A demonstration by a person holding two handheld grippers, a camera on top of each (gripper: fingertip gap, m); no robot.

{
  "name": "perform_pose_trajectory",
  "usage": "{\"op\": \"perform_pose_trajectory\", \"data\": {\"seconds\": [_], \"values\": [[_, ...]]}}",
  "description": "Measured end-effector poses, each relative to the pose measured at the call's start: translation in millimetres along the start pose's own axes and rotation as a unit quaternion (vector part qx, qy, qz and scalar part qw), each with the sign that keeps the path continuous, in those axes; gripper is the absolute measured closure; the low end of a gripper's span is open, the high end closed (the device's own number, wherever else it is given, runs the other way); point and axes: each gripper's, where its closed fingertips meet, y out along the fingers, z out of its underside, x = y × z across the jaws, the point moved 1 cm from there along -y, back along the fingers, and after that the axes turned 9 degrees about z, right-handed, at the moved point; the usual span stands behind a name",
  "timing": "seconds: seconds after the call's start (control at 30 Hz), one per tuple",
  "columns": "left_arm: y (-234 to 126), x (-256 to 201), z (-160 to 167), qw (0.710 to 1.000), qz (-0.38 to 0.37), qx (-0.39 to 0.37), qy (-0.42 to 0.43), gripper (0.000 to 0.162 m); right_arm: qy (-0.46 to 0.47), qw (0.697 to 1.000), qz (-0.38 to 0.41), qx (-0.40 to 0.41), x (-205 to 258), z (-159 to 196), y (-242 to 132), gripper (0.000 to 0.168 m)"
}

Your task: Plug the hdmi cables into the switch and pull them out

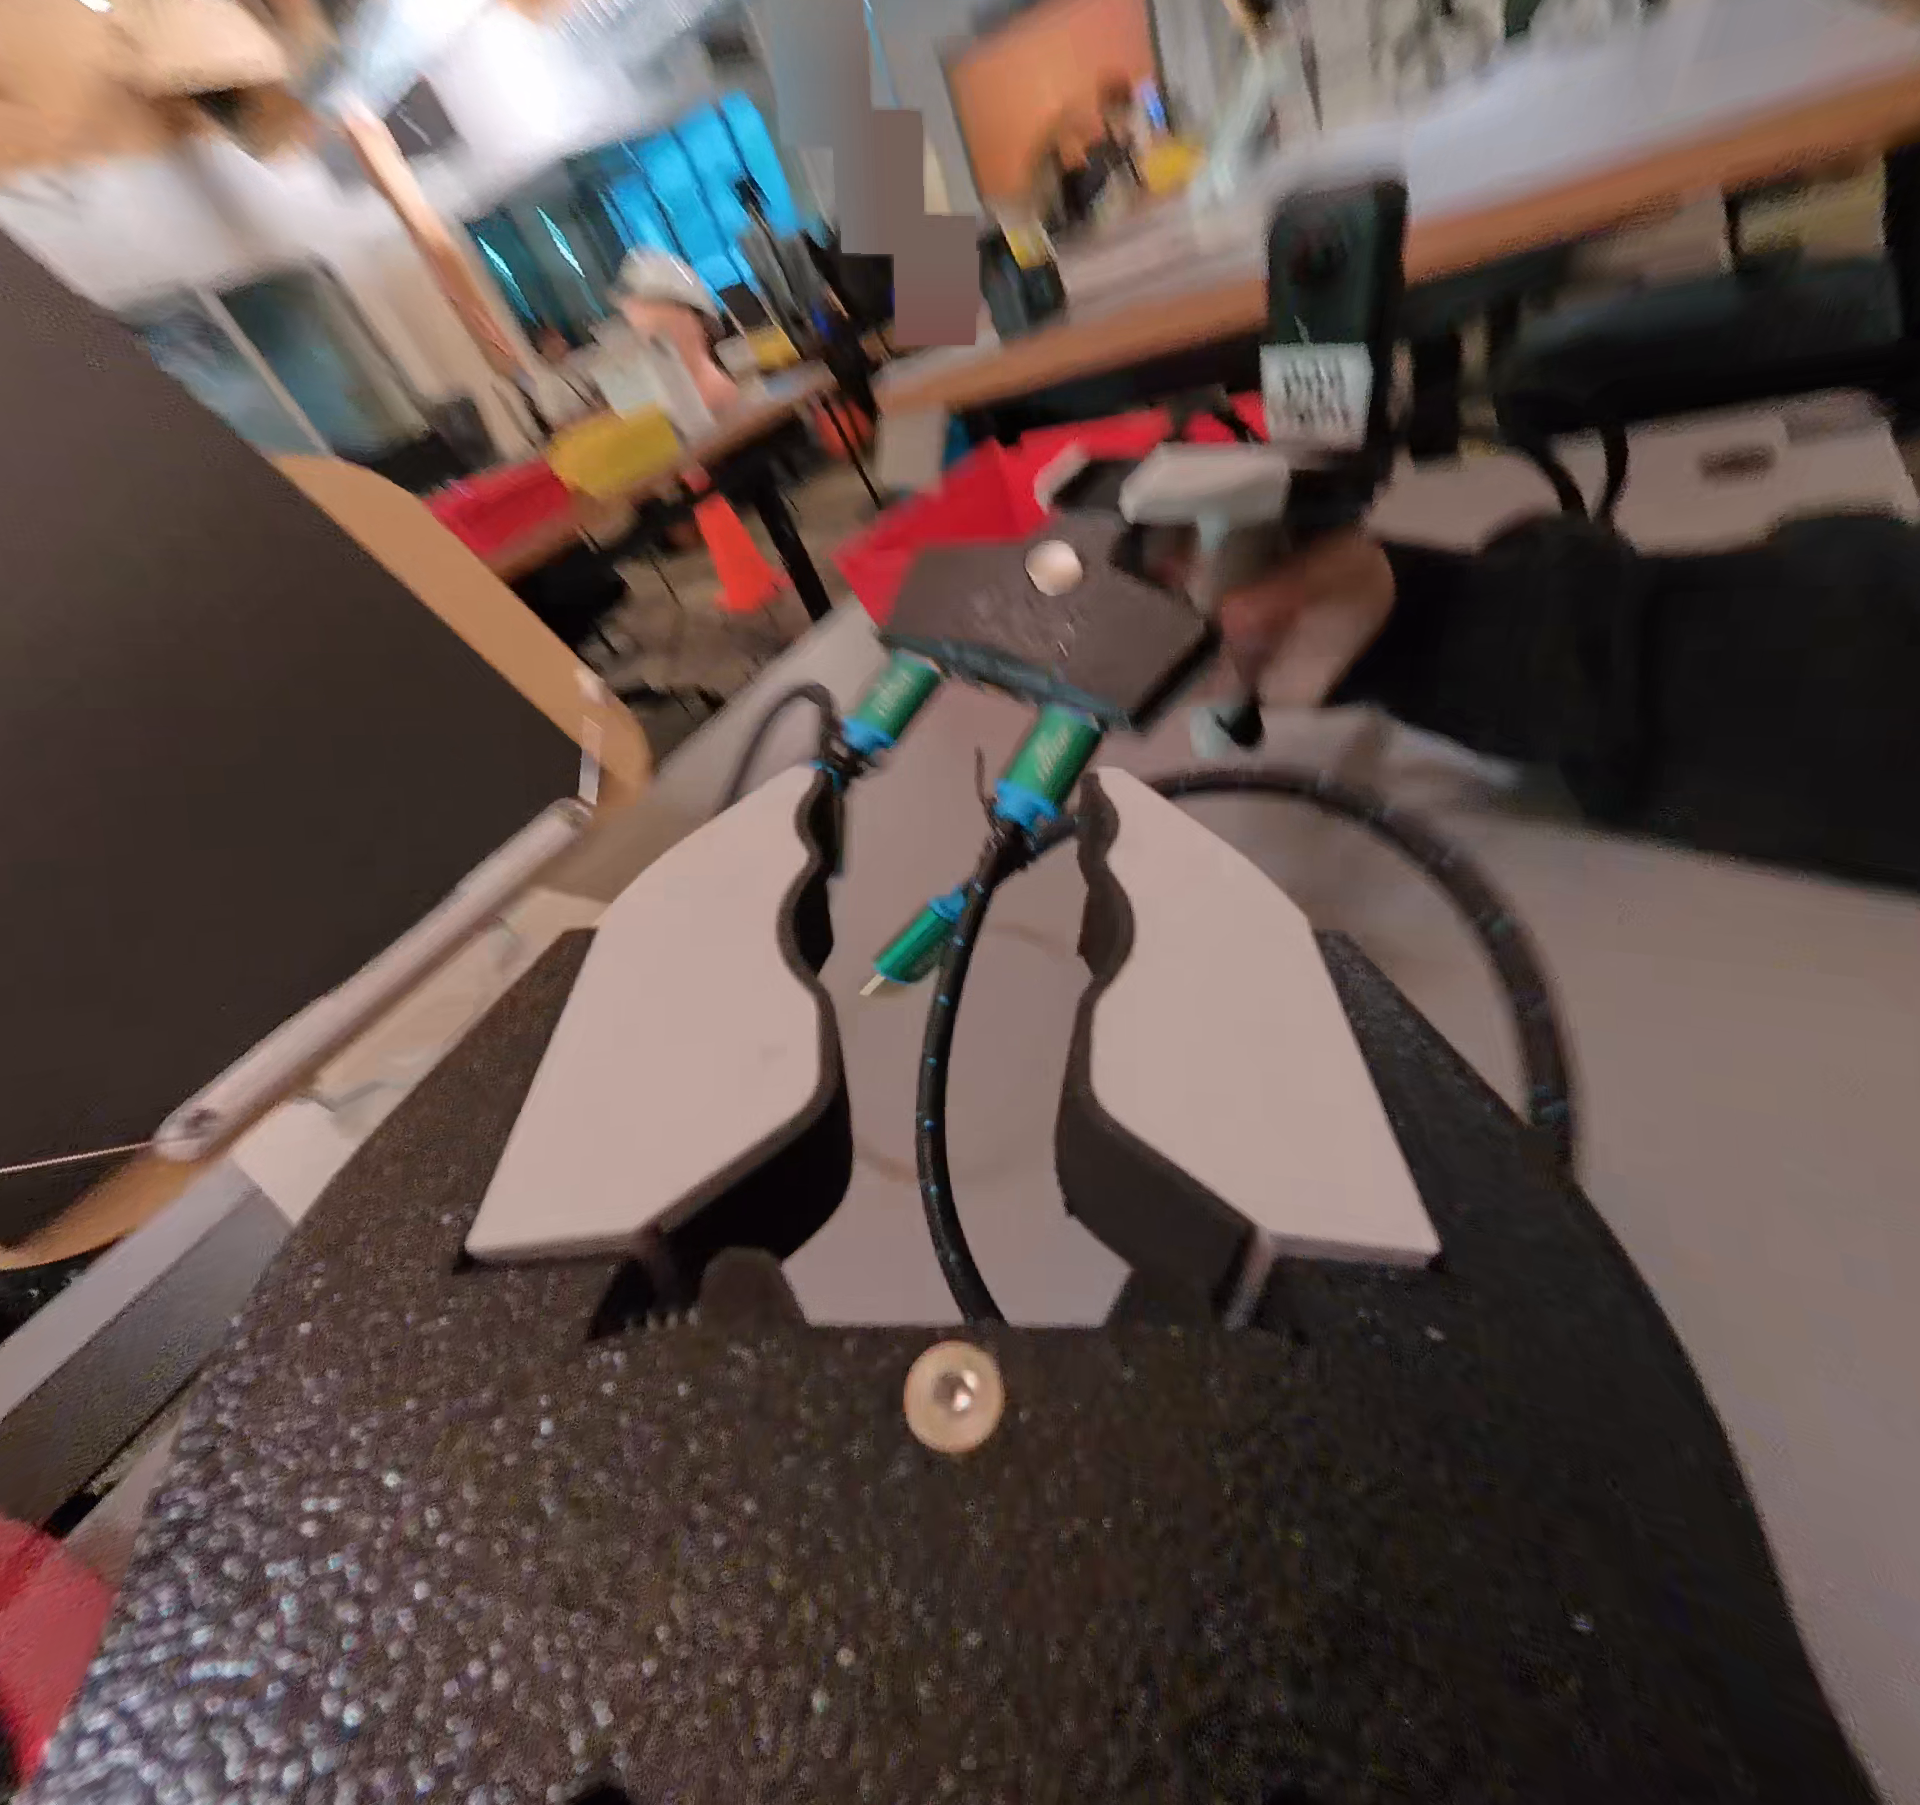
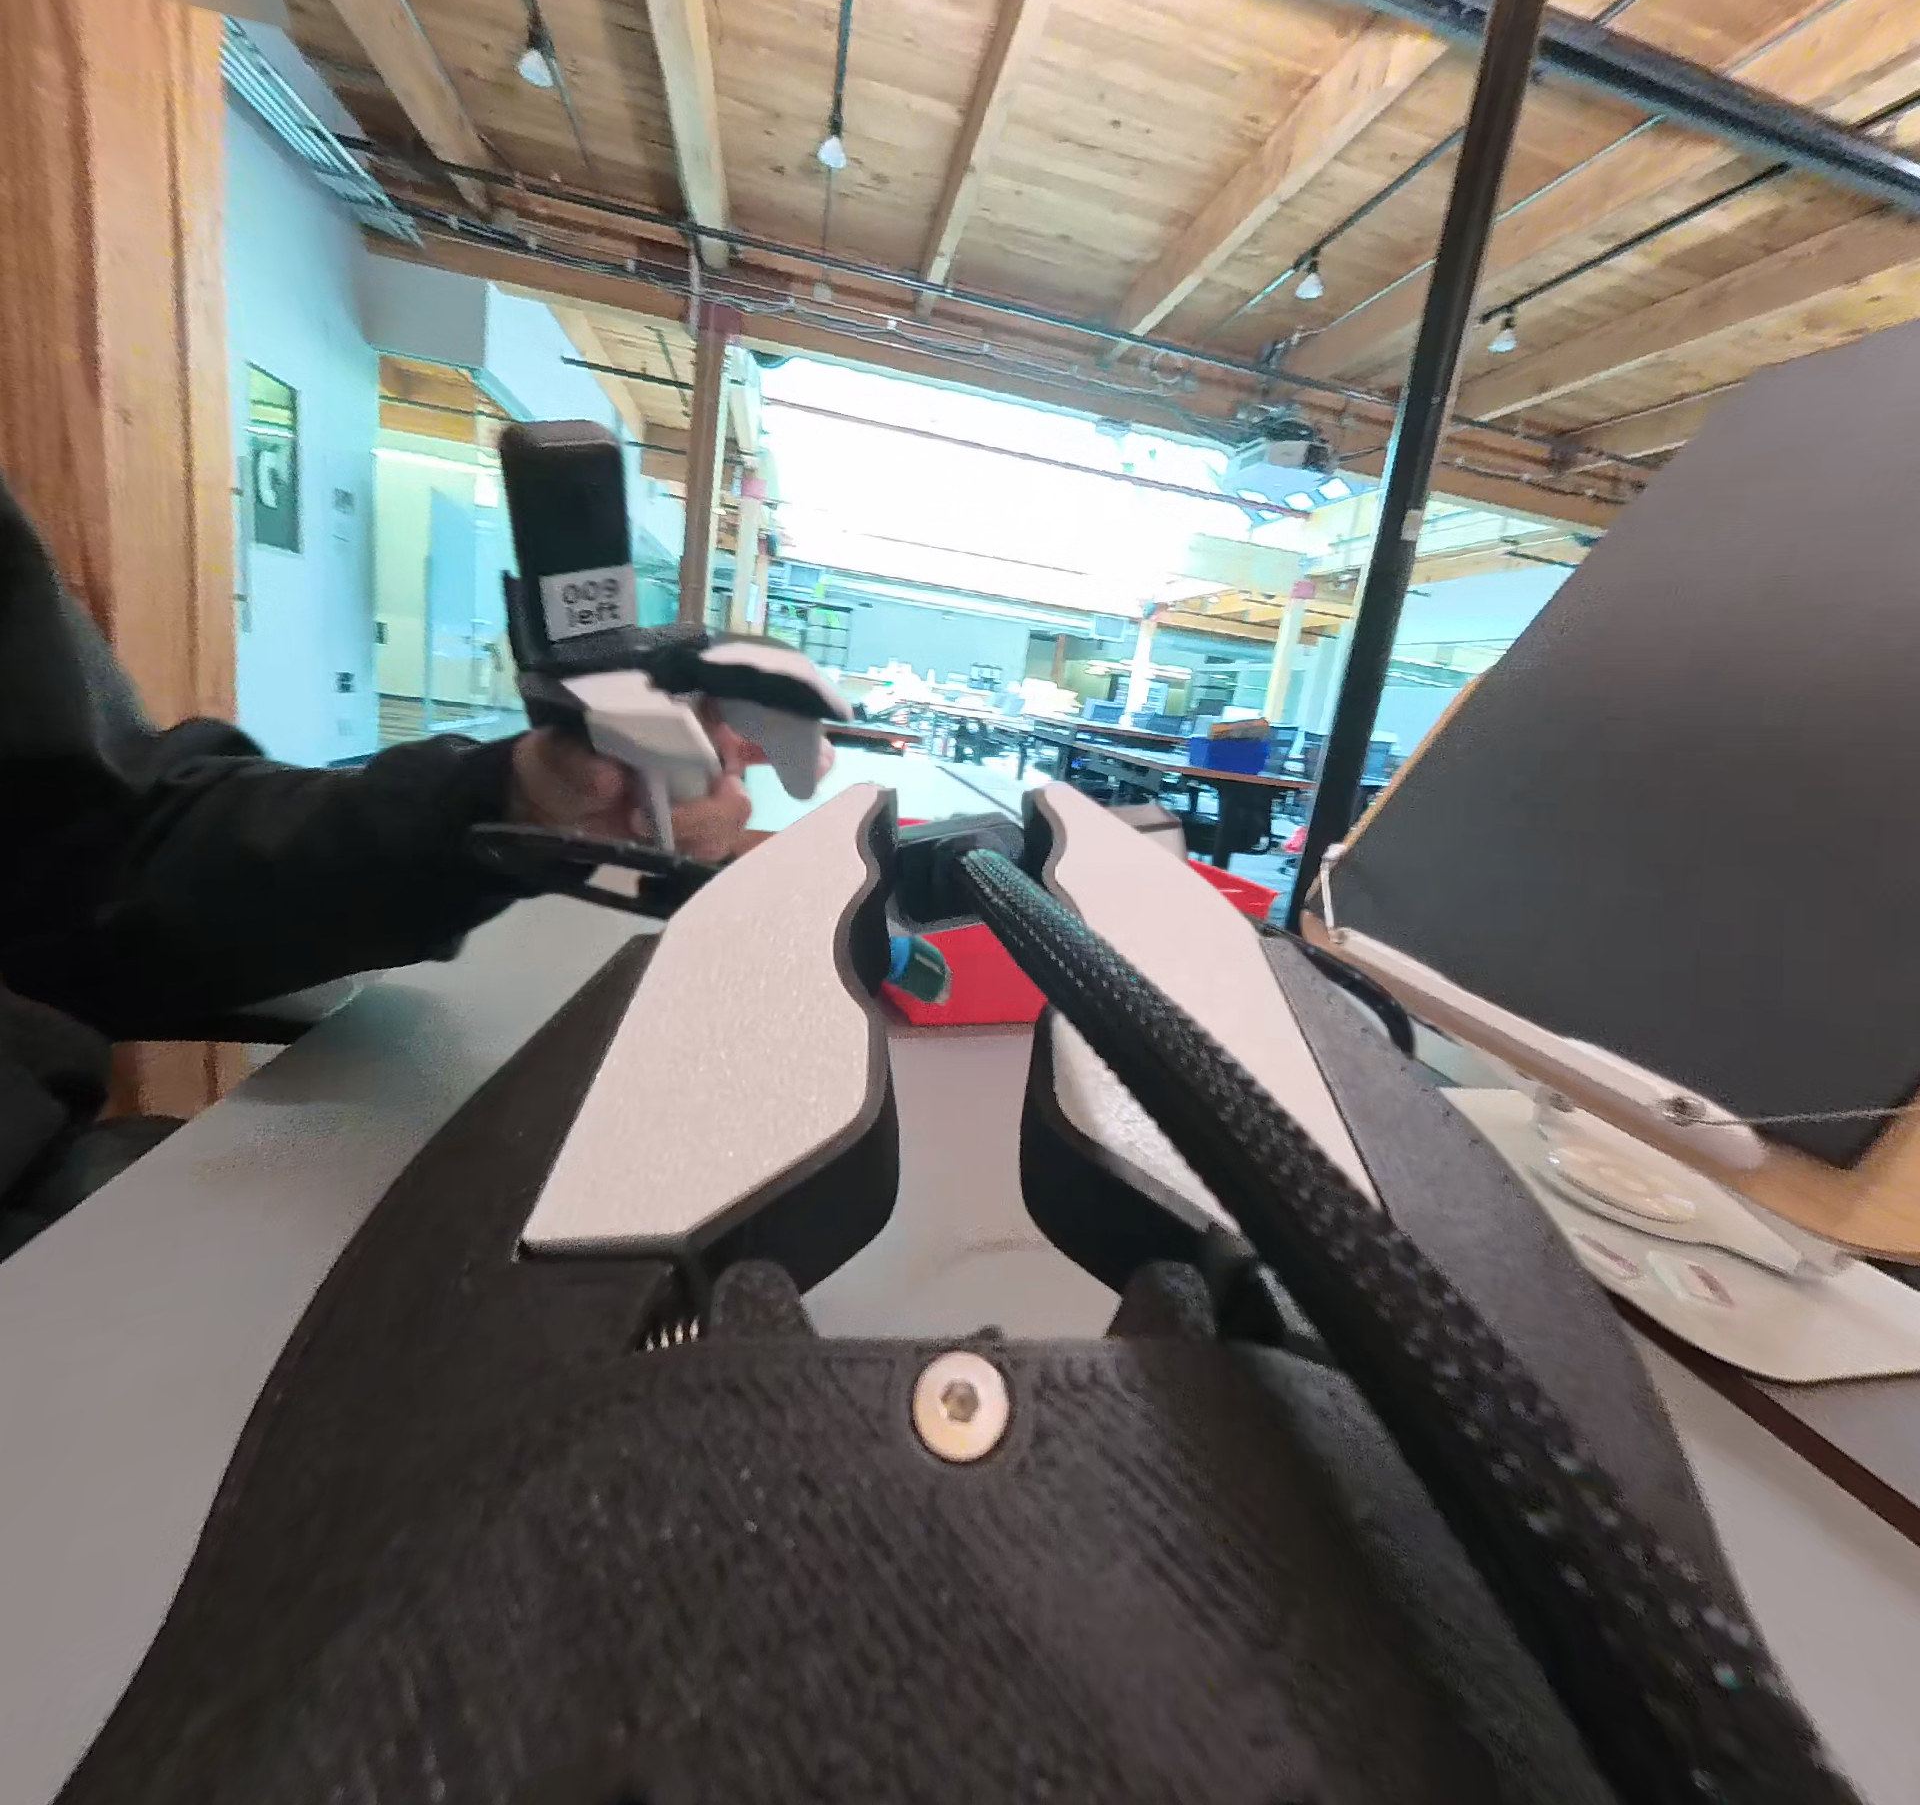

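In the right wrist view my right gripper (image 2: 961, 841) is shut on a small black switch (image 2: 935, 872). A black braided cable (image 2: 1143, 1049) runs from the switch back over the right finger. In the left wrist view the switch (image 1: 1023, 687) sits under the right gripper's black body (image 1: 1039, 602). Two green HDMI plugs (image 1: 894, 695) (image 1: 1044, 753) sit in its near edge. My left gripper (image 1: 956, 799) is open and empty, just short of those plugs. A third green plug (image 1: 904, 955) lies loose on the table between its fingers. A cable (image 1: 935, 1080) runs through the gap.
A black board with a wooden edge (image 2: 1662, 716) stands at the right, and also shows at the left of the left wrist view (image 1: 208, 716). A black pole (image 2: 1434, 405) rises behind. A red bin (image 2: 966, 976) sits beyond the switch. The left gripper (image 2: 769, 706), in a dark-sleeved hand, hovers at left.
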Motion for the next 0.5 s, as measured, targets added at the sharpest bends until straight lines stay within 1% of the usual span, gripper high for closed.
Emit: {"op": "perform_pose_trajectory", "data": {"seconds": [0.07, 0.13, 0.23, 0.33, 0.4, 0.43, 0.5], "values": [[-23.7, 13.0, -19.9, 0.996, -0.051, -0.067, -0.008, 0.116, -0.012, 1.0, 0.026, 0.003, -7.2, -4.2, -1.7, 0.144], [-42.1, 22.6, -19.3, 0.993, -0.088, -0.082, -0.014, 0.118, -0.035, 0.999, 0.033, 0.009, -7.8, -11.7, -1.9, 0.144], [-52.5, 25.0, 11.1, 0.993, -0.107, -0.035, -0.025, 0.119, -0.077, 0.996, 0.039, 0.025, -6.2, -33.6, -3.0, 0.144], [-54.5, 13.9, 41.1, 0.995, -0.094, 0.02, -0.017, 0.119, -0.155, 0.98, 0.114, 0.049, -19.4, -70.1, -14.4, 0.144], [-54.2, 7.8, 55.0, 0.995, -0.079, 0.056, 0.001, 0.119, -0.212, 0.951, 0.217, 0.06, -42.7, -100.0, -35.0, 0.143], [-53.8, 6.2, 60.7, 0.995, -0.071, 0.074, 0.007, 0.119, -0.237, 0.93, 0.273, 0.067, -58.0, -114.1, -49.3, 0.143], [-52.6, 8.4, 65.3, 0.994, -0.074, 0.083, 0.002, 0.119, -0.279, 0.874, 0.388, 0.087, -92.3, -138.7, -84.9, 0.144]]}}
